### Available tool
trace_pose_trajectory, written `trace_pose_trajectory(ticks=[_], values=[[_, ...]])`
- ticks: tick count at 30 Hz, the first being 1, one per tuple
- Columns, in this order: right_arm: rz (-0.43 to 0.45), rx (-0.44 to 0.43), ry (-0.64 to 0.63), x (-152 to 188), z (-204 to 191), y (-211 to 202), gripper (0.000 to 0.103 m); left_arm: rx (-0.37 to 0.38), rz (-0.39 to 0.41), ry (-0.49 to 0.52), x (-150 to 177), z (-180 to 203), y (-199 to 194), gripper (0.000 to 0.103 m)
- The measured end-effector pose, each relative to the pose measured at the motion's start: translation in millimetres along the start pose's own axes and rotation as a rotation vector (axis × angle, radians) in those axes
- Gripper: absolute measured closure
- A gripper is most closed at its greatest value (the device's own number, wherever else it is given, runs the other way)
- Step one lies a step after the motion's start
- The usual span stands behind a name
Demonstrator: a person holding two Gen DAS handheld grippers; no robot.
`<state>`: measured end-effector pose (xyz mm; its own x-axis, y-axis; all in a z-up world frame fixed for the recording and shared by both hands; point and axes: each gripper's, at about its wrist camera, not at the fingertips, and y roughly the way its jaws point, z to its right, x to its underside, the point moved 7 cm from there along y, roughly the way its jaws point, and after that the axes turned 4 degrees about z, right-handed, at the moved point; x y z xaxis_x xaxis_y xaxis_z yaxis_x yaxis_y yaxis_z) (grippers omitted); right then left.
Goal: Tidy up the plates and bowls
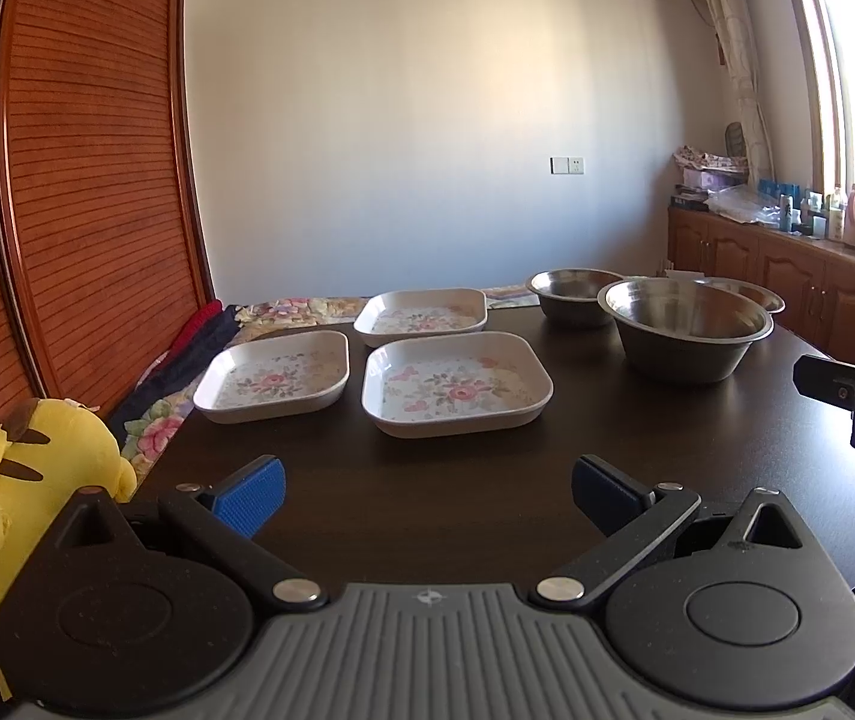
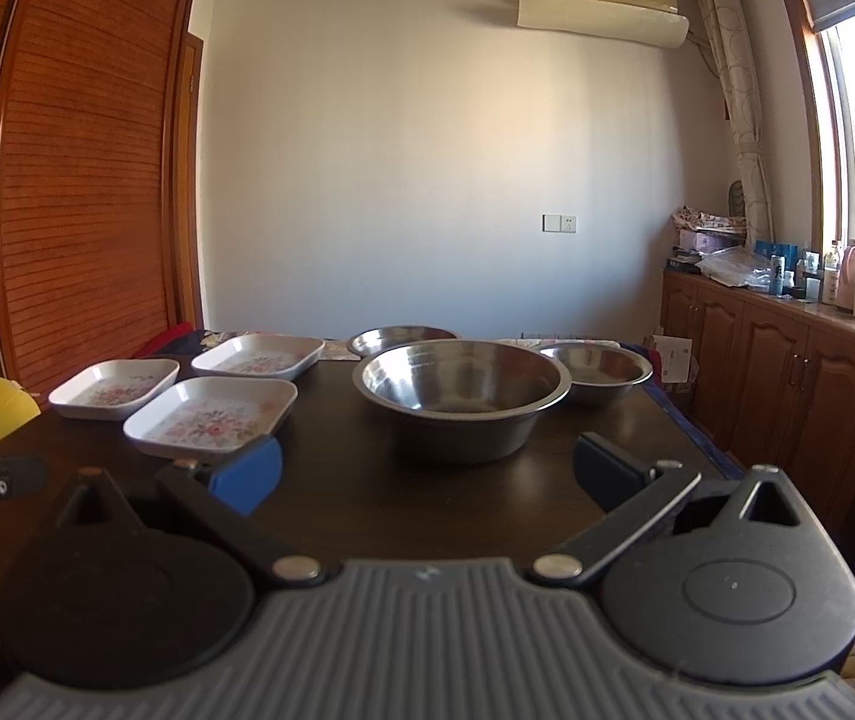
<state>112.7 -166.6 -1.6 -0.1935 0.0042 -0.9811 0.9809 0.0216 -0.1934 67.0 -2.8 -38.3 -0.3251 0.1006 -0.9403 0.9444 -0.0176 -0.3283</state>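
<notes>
We saw three square floral plates on the dark table (image 1: 427, 516): one nearest (image 1: 457, 385), one to its left (image 1: 274, 377), one behind (image 1: 422, 318). All were empty. To their right stood three steel bowls, a large one (image 2: 462, 396) in front and two smaller ones (image 2: 598, 369) (image 2: 400, 340) behind, also empty. The left gripper (image 1: 427, 495) and right gripper (image 2: 427, 474) hovered over the near edge, jaws spread wide, holding nothing. We could read no writing on the dishes.

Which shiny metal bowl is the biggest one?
The front metal bowl, nearest the right gripper. It is wider and deeper than the two smaller bowls behind it, back left and back right.
</notes>
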Motion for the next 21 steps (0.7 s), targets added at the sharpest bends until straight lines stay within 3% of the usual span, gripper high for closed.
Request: trace_pose_trajectory(ticks=[21], values=[[-0.093, -0.243, -0.076, -14, -61, 57, 0.000, 0.040, -0.080, -0.022, -13, -46, 70, 0.003]])
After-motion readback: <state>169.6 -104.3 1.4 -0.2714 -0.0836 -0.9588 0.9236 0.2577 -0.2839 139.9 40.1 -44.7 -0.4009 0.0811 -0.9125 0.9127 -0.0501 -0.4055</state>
